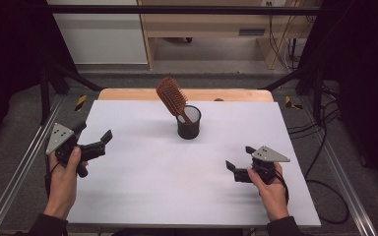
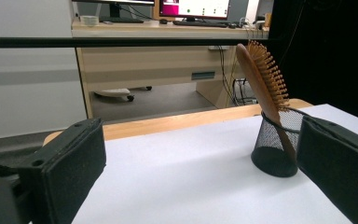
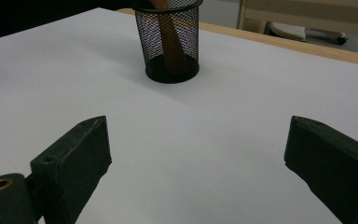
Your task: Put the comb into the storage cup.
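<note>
A brown wooden hairbrush [image 1: 171, 96] stands handle-down in a black mesh cup [image 1: 189, 125] at the back middle of the white table top [image 1: 177, 177], leaning left. My left gripper [image 1: 94, 132] hovers at the table's left side, open and empty. In the left gripper view, the brush [image 2: 263, 74] and cup [image 2: 272, 149] sit ahead to the right, beside the right jaw. My right gripper [image 1: 240, 157] is held near the front right, also open and empty. The right gripper view shows the cup [image 3: 170, 46] ahead, left of centre, with the brush handle [image 3: 170, 39] inside.
A black frame bar [image 1: 177, 9] crosses above the far edge. Metal rails [image 1: 19, 167] run along both sides of the table. Cables [image 1: 320, 147] hang off the right side. A wooden desk [image 1: 206, 29] stands beyond the table.
</note>
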Tool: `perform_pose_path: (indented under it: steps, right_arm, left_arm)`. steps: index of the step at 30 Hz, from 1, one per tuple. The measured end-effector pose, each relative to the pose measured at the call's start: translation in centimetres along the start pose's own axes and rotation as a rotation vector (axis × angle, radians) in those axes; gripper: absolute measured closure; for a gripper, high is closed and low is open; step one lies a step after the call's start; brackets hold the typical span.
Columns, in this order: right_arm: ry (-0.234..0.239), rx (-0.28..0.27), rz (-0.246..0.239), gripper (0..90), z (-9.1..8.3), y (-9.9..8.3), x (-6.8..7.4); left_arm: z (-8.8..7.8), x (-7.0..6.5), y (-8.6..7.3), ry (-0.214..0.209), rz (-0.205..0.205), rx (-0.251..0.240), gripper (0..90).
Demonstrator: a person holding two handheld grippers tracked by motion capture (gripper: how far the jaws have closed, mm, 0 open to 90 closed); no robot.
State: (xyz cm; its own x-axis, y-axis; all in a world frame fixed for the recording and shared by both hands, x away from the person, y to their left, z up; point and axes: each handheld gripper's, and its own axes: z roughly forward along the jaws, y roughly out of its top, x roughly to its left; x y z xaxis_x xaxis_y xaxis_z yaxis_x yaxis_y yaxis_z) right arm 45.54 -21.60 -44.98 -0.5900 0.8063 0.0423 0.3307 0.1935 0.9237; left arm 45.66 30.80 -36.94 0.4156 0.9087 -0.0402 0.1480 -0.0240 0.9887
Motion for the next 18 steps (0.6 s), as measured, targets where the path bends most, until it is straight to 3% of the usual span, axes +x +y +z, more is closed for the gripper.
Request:
perform_pose_path:
  steps: [9, 13, 18]
  right_arm:
    - [-0.004, -0.044, 0.008, 6.7, -0.6, 0.0, -0.2]
    - [-0.021, -0.086, -0.008, 5.8, -0.9, 0.0, -0.2]
    - [-0.031, -0.120, -0.033, 4.0, -1.1, -0.1, -0.3]
  left_arm:
    - [-2.1, 0.7, -0.1, 0.021, 0.013, -0.003, 1.9]
    - [-2.9, 1.1, -0.2, 0.007, 0.017, -0.021, 2.0]
    - [-3.5, 1.8, -1.3, 0.020, 0.016, -0.027, 1.8]
